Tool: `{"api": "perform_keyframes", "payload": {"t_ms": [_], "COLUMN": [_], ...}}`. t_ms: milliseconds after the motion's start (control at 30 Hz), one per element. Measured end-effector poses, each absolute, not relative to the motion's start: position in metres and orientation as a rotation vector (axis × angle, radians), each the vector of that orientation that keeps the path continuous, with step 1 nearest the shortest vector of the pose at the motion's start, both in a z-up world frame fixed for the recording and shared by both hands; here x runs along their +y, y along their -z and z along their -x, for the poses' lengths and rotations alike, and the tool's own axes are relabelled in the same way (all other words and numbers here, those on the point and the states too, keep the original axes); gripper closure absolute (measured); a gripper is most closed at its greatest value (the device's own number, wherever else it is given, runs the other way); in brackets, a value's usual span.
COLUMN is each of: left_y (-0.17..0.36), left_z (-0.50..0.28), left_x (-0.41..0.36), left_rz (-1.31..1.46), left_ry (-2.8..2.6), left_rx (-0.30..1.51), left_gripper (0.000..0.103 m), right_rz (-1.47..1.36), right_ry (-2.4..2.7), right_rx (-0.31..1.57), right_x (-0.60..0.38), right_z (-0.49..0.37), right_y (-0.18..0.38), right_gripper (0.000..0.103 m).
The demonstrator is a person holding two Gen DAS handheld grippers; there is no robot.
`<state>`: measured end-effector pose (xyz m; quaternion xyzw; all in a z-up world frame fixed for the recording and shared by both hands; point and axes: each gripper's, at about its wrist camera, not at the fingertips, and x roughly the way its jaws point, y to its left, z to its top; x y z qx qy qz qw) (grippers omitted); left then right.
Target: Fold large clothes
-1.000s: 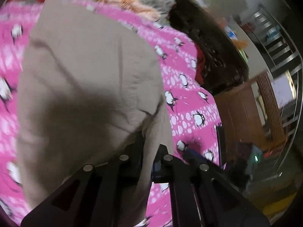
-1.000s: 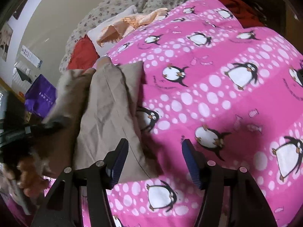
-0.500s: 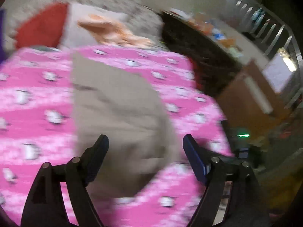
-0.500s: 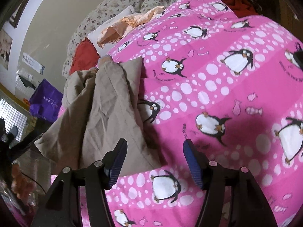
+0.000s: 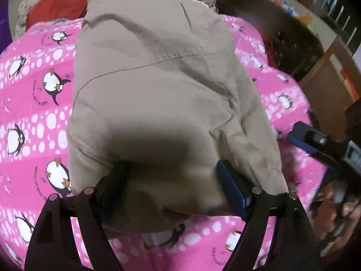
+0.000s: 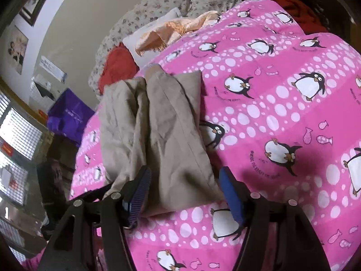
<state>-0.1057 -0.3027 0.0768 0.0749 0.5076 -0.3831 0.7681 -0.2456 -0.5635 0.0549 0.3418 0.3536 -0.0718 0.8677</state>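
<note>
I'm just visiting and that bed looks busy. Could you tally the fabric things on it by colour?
Beige: 1, the folded beige cotton trousers
Pink: 1, the pink penguin-print bedspread
Red: 1, a red cushion
Orange: 1, a crumpled orange satin cloth
White: 1, a white pillow
Floral grey: 1, a flower-print pillow
Total: 6

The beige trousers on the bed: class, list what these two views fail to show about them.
- Near hem of the beige trousers: left wrist view, darkened by shadow between the open left gripper fingers.
- Far end: left wrist view, cut off by the top edge.
- Their left side: right wrist view, bunched folds hide it.
- Right gripper: open, no cloth pinched.
</note>
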Motion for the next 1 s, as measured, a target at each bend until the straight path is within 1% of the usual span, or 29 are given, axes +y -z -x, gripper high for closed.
{"api": "perform_keyframes", "payload": {"t_ms": [67, 200, 333, 467, 633, 733, 867, 1000], "left_y": [-0.087, -0.103, -0.102, -0.099, -0.094, -0.089, -0.085, -0.081], "left_z": [0.1, 0.094, 0.081, 0.071, 0.056, 0.049, 0.037, 0.029], "left_x": [-0.29, -0.269, -0.256, -0.259, -0.272, -0.28, -0.286, -0.29], "left_rz": [-0.123, -0.157, -0.181, -0.182, -0.163, -0.168, -0.119, -0.097], "left_ry": [0.817, 0.701, 0.641, 0.618, 0.591, 0.582, 0.56, 0.56], "left_rx": [1.115, 1.047, 1.025, 1.022, 1.036, 1.049, 1.072, 1.093], "left_gripper": [0.022, 0.022, 0.022, 0.022, 0.022, 0.021, 0.021, 0.021], "right_rz": [-0.705, -0.681, -0.698, -0.681, -0.63, -0.606, -0.653, -0.666], "right_ry": [0.127, 0.101, 0.086, 0.069, 0.031, -0.002, -0.034, -0.064], "right_rx": [0.712, 0.708, 0.73, 0.72, 0.72, 0.75, 0.769, 0.715], "right_x": [-0.562, -0.554, -0.548, -0.543, -0.54, -0.537, -0.541, -0.543], "right_z": [0.246, 0.238, 0.23, 0.225, 0.198, 0.172, 0.153, 0.158], "right_y": [-0.061, -0.065, -0.058, -0.068, -0.081, -0.076, -0.057, -0.057], "right_gripper": [0.037, 0.037, 0.037, 0.037, 0.032, 0.032, 0.032, 0.032]}}
